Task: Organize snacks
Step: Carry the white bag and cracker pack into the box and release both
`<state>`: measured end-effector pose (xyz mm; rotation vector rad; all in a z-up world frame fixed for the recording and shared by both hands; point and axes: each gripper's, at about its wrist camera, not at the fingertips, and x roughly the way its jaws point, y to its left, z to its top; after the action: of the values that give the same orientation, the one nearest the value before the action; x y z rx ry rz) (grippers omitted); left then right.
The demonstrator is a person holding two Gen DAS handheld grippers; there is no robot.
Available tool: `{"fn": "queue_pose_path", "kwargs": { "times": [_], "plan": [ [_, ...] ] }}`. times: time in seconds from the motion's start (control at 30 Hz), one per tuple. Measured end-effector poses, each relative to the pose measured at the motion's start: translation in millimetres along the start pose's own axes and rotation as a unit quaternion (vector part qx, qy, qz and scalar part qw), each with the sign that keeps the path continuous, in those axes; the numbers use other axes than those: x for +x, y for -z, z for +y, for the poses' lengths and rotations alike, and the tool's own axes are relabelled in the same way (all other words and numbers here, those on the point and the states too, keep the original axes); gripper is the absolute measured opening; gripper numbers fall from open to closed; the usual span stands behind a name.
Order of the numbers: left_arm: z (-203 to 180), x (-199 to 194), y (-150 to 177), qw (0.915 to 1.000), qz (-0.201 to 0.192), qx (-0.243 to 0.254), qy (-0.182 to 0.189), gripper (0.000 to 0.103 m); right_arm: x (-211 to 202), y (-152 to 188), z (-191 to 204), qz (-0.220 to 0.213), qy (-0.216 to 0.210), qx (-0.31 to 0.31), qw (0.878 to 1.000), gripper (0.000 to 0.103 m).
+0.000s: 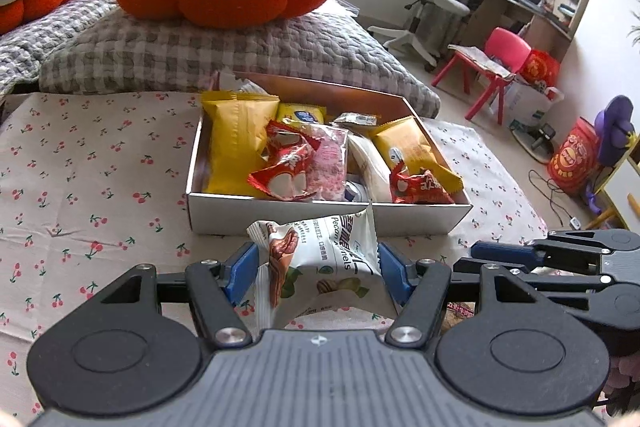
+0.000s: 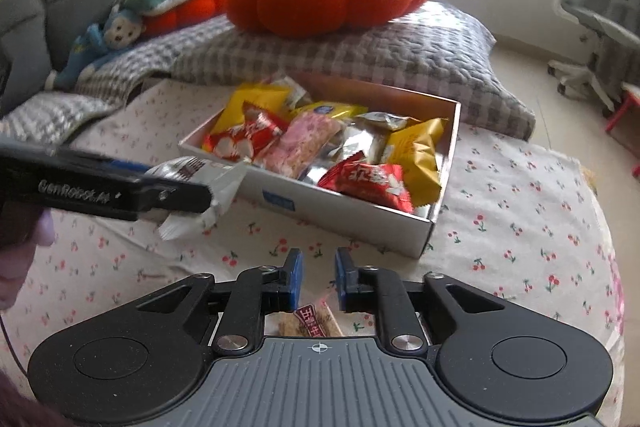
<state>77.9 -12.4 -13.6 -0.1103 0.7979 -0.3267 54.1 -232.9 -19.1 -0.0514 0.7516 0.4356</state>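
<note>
Both tongs are tilted downward toward the cherry-print sheet (image 1: 100, 163). Left gripper (image 1: 318, 273) is clamped on a white pecan packet (image 1: 324, 259), held just short of the near wall of the snack box (image 1: 320, 217). Right gripper (image 2: 318, 279) is nearly closed, its blue pads set apart above a small tan snack packet (image 2: 316, 321); whether that packet is pinched cannot be told. Open sheet is seen left and right of the box; a checked quilt (image 1: 200, 55) borders its far side.
</note>
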Motion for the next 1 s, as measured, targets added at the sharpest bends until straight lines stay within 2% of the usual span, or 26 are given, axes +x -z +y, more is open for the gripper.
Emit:
{"fn": "queue_pose_path", "kwargs": {
  "times": [0.07, 0.1, 0.13, 0.17, 0.47, 0.57, 0.6, 0.63, 0.67, 0.7, 1.0],
  "plan": [
    [1.0, 0.7, 1.0, 1.0000, 0.005, -0.003, 0.001, 0.062, 2.0, 0.4, -4.7, 0.015, -0.012, 0.013, 1.000, 0.045],
    [1.1, 1.2, 1.5, 1.0000, 0.007, -0.005, 0.001, 0.062, 3.1, 1.7, -5.3, 0.020, -0.017, 0.014, 1.000, 0.062],
    [1.7, 1.4, 1.8, 0.9999, 0.009, -0.005, 0.001, 0.062, 4.2, 4.0, -4.7, 0.024, -0.018, 0.011, 0.999, 0.073],
    [1.6, 1.8, 2.4, 0.9999, 0.010, -0.005, 0.001, 0.062, 5.2, 6.5, -3.7, 0.027, -0.017, 0.006, 0.999, 0.074],
    [-0.8, 1.6, 5.4, 0.9998, 0.017, 0.007, 0.002, 0.062, 28.0, 21.7, 6.0, 0.096, 0.018, -0.040, 0.994, 0.072],
    [-1.2, 2.8, 5.9, 0.9997, 0.020, 0.010, 0.001, 0.062, 29.7, 24.8, 8.5, 0.104, 0.023, -0.053, 0.993, 0.063],
    [-1.1, 2.9, 6.3, 0.9997, 0.021, 0.010, 0.001, 0.062, 29.3, 24.8, 9.3, 0.104, 0.024, -0.056, 0.993, 0.055],
    [-0.9, 3.2, 6.3, 0.9997, 0.022, 0.010, 0.000, 0.062, 28.3, 24.6, 10.1, 0.102, 0.019, -0.058, 0.993, 0.042],
    [-0.4, 3.7, 5.9, 0.9997, 0.023, 0.010, 0.000, 0.062, 27.7, 23.6, 10.7, 0.103, 0.014, -0.058, 0.993, 0.035],
    [-0.3, 3.8, 6.1, 0.9997, 0.023, 0.010, 0.000, 0.062, 27.2, 22.5, 11.5, 0.102, 0.015, -0.058, 0.993, 0.032],
    [0.2, -1.1, 3.8, 0.9998, 0.018, 0.010, -0.001, 0.062, 14.0, 6.1, 13.2, 0.065, 0.015, -0.056, 0.996, 0.033]
  ]
}}
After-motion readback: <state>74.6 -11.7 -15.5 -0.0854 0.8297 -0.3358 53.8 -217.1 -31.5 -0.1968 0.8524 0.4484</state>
